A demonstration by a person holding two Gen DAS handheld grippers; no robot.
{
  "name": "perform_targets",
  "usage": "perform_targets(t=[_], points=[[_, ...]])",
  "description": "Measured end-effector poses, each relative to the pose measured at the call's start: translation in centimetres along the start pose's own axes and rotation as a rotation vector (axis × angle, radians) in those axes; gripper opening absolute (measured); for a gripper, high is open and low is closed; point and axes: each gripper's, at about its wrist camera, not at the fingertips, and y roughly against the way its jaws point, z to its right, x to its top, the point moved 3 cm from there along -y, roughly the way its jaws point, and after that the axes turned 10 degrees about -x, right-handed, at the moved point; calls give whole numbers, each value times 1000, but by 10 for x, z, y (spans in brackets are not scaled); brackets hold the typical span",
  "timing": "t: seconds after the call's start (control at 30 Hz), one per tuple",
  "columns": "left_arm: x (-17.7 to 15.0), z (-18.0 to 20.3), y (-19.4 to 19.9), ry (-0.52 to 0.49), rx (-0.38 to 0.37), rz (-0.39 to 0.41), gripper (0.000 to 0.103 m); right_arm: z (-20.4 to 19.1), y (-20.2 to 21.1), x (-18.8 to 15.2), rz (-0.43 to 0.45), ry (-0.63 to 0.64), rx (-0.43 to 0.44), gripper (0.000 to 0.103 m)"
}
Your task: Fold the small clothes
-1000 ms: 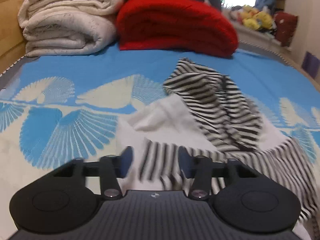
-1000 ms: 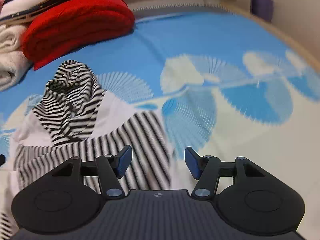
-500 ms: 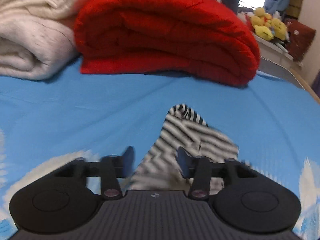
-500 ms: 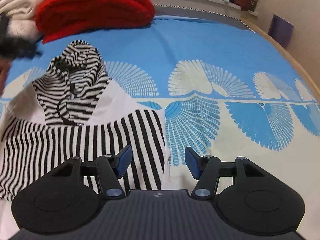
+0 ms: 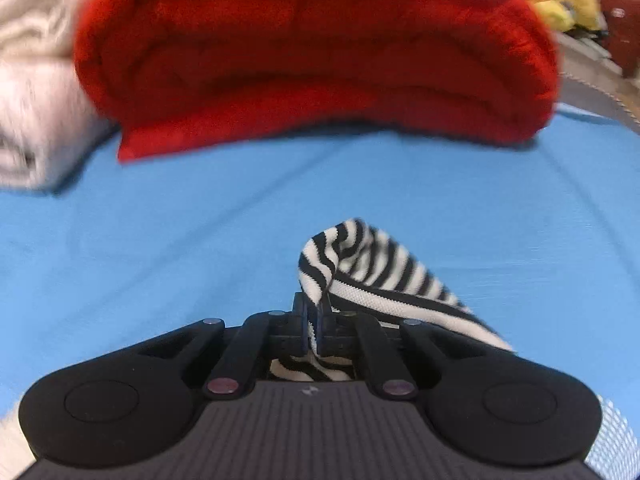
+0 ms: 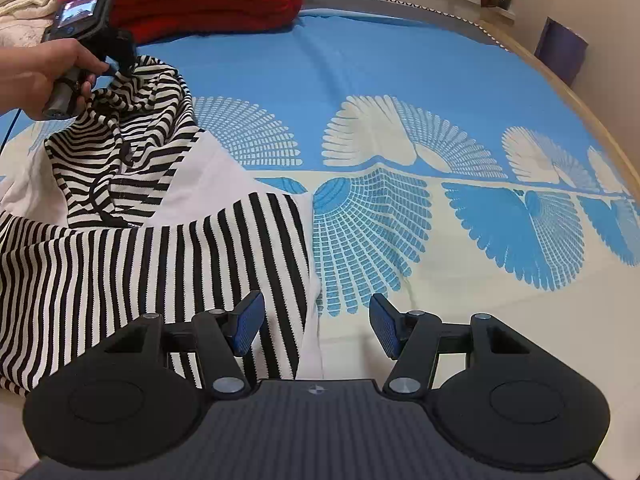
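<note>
A small black-and-white striped hooded garment [image 6: 132, 216] lies on the blue patterned bed sheet [image 6: 400, 92], its white panel [image 6: 200, 176] showing. My left gripper [image 5: 312, 326] is shut on the tip of the striped hood [image 5: 360, 264], which sticks up past the fingers. It also shows in the right wrist view [image 6: 116, 56], held by a hand at the hood's far end. My right gripper [image 6: 316, 324] is open and empty, just above the garment's right hem edge [image 6: 308, 300].
A folded red blanket [image 5: 320, 52] lies close ahead of the left gripper, with a cream blanket [image 5: 32, 80] to its left. Plush toys [image 5: 560, 0] sit on a ledge at the back right. The bed's wooden edge [image 6: 580, 100] curves along the right.
My left gripper moved forward to the hood's tip and shut on it. My right gripper stayed open and drew slightly closer to the hem.
</note>
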Motion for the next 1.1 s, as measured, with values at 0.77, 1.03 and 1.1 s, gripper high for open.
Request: perform_targets(t=[0.77,1.03,1.1], points=[[-296,-25,398,85,-514,-4,42,39,67,2,135,-326,159,43],[-321,-60,291,597,-496,-237,42,1,37,-17,-118,-284,372,48],[-317,-56,278,577,-531,-264,42,-11,31,-25,-178,-273,415,48]])
